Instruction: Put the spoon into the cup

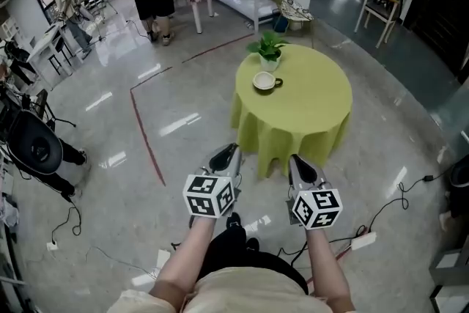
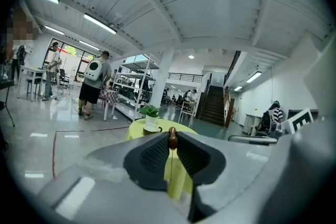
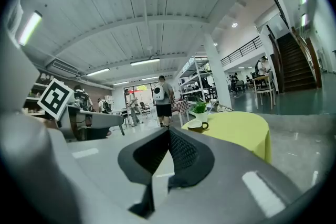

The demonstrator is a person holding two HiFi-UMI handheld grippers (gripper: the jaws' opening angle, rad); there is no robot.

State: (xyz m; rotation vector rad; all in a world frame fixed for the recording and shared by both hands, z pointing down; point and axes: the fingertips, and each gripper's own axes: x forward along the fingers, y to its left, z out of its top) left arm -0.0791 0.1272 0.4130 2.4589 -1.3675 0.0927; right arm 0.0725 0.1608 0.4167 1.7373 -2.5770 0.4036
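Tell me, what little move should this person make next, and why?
Probably step forward toward the yellow table: the cup sits there beside a potted plant, seemingly well out of reach, while the left gripper already pinches the spoon in its jaws.

My left gripper (image 1: 229, 150) and right gripper (image 1: 297, 159): grey moulded shells, black ribbed pads (image 2: 152, 157), one white cube (image 1: 209, 195) apiece bearing black square markers. My clothing: pale top (image 1: 242, 293), black bottoms (image 1: 245, 256), dark shoes (image 1: 234, 221).
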